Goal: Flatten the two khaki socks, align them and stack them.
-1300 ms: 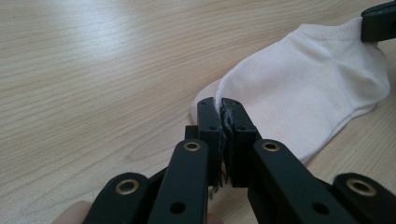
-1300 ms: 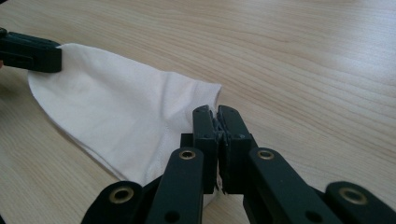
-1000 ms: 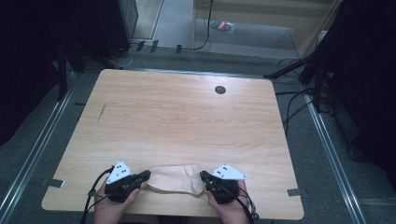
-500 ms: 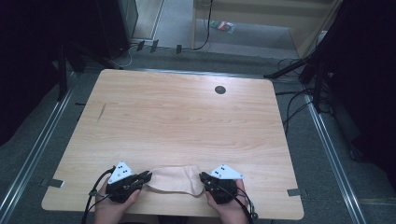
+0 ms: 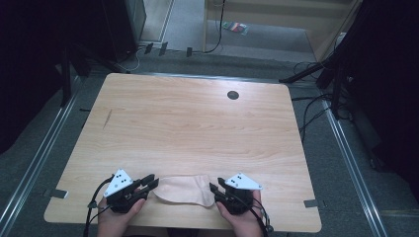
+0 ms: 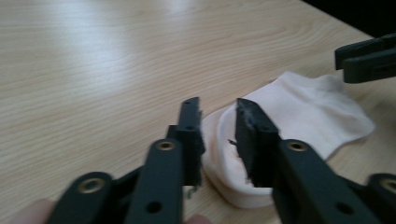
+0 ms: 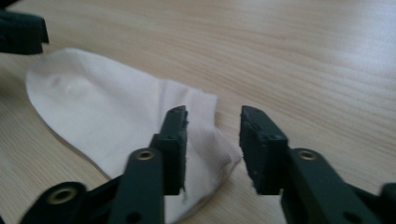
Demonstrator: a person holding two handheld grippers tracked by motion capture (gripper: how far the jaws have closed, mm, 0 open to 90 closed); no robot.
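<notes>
The pale cream, flat-lying fabric sock [image 5: 184,190] rests on the light wooden table [image 5: 188,128] close to its near edge, between the two hand-held tools. Its rounded toe end points to the left gripper [image 5: 150,182], its ribbed cuff end to the right gripper [image 5: 213,189].

In the left gripper view the black jaws stand slightly apart with the toe end [image 6: 233,163] of the sock lying in the gap below them; the pads are not pressing on it (they have just been opening). In the right gripper view the right gripper [image 7: 212,123] has also been opening: its jaws are parted over the cuff corner, the fabric loose on the table between them.

A small dark round hole [image 5: 232,95] sits far off near the table's back edge.
</notes>
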